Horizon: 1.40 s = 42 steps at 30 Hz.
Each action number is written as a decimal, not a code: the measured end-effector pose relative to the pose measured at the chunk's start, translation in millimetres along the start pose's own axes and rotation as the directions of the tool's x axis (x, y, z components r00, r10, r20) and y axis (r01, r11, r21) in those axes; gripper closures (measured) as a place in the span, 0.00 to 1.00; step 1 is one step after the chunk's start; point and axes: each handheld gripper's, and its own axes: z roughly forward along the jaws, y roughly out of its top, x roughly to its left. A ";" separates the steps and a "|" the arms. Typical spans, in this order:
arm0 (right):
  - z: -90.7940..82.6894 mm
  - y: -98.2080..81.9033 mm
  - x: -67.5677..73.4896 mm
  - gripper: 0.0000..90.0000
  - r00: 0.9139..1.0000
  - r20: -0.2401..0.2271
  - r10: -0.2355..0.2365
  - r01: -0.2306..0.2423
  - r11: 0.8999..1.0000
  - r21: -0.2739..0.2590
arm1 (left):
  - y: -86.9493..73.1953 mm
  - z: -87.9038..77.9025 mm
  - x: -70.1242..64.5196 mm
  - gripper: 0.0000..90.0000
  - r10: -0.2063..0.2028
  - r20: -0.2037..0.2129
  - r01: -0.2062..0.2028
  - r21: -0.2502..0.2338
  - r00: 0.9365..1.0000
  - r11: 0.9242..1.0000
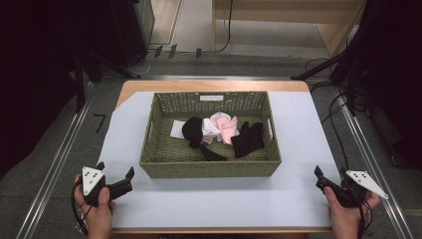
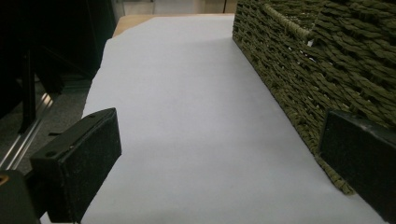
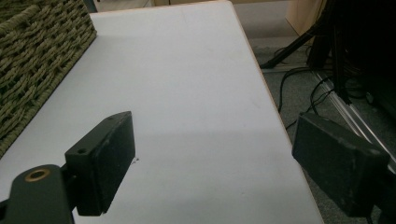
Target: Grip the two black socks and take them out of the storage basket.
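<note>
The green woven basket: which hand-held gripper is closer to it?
Left. The left hand-held gripper sits just off the basket's near-left corner; the right hand-held gripper is farther away, past its near-right corner by the table edge.

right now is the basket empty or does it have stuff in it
Not empty. The high view shows the basket holding a loose heap of socks, black, white and pink, lying on its floor, none hanging over the rim.
</note>
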 end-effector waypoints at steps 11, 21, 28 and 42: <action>1.0 0.3 -0.4 0.17 1.000 0.006 -0.012 0.012 1.000 0.003 | 0.0 0.0 -0.3 0.01 0.007 0.012 -0.006 0.000 1.000 1.000; -0.1 0.3 0.0 0.22 1.000 -0.011 -0.013 0.013 1.000 -0.005 | 0.4 1.2 -0.1 0.01 0.002 0.003 -0.002 0.007 1.000 1.000; -5.1 10.8 3.1 0.34 0.999 -0.031 -0.011 0.010 1.000 -0.012 | 0.1 0.4 -0.5 0.01 0.008 0.003 -0.008 0.002 1.000 1.000; -24.2 66.3 54.8 0.55 0.976 -0.216 -0.035 0.003 0.989 -0.146 | 0.2 0.5 -0.9 0.01 0.011 0.002 -0.011 0.004 1.000 1.000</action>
